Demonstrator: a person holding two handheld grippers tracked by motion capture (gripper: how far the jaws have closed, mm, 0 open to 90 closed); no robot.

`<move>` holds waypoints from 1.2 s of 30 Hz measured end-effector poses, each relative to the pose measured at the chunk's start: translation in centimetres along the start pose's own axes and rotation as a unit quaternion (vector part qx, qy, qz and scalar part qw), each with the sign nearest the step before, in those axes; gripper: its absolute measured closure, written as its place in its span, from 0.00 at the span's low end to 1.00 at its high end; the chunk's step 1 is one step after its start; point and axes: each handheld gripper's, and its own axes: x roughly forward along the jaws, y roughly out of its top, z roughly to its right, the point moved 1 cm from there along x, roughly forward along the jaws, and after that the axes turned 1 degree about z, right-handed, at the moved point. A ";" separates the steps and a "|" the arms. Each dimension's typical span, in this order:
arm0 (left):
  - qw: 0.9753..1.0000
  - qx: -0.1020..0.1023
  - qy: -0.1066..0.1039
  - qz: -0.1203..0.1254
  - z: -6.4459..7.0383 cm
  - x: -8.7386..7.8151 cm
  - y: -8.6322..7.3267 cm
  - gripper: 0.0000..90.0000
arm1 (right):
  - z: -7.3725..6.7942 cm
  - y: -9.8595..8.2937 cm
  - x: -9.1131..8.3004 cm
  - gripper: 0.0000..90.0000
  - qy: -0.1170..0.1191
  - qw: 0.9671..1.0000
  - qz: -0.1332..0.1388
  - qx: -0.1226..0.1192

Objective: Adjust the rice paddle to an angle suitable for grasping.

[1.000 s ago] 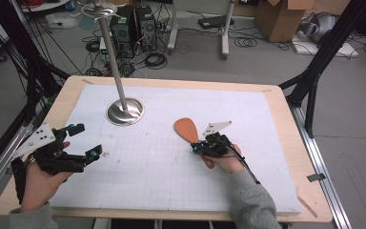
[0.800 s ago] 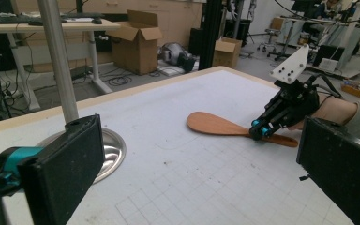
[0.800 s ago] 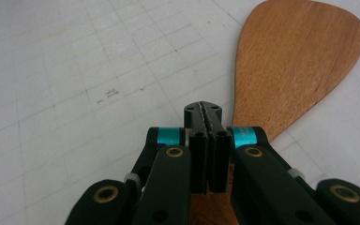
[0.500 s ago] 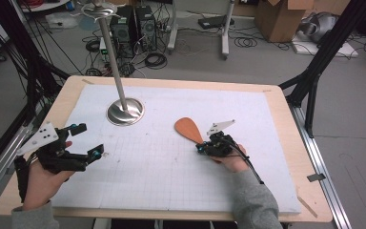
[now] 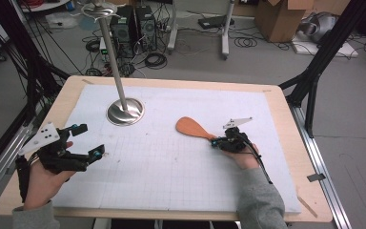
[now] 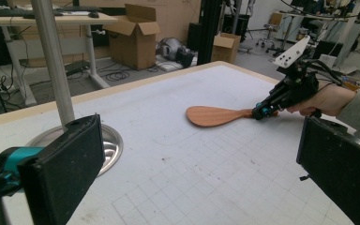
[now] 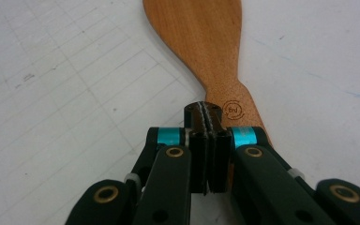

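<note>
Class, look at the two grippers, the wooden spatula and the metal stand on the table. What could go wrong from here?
1. The right gripper has its jaws pressed together above the handle of the wooden spatula, so it may not have a grip on it; a lift might leave it behind.
2. The left gripper is open near the metal stand; a careless sweep could knock it.

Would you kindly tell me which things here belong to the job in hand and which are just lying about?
In the job: wooden spoon, its handle at the tips of the shut right gripper; left gripper, open, off to the side.
Lying about: metal stand on the white mat; cardboard box and cables on the floor beyond the table.
</note>
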 end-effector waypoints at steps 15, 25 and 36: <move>1.000 0.001 -0.009 0.006 -0.1 -0.4 0.0 0.02 | -0.7 4.4 1.9 1.00 -0.015 0.997 0.074 -0.023; 1.000 -0.004 -0.005 0.013 -0.4 -0.9 0.1 0.02 | -0.2 7.7 5.2 1.00 -0.027 0.997 0.040 -0.063; 1.000 -0.008 -0.007 0.006 -0.4 -0.6 -0.4 0.02 | 1.9 8.1 7.7 1.00 -0.058 0.997 0.044 -0.031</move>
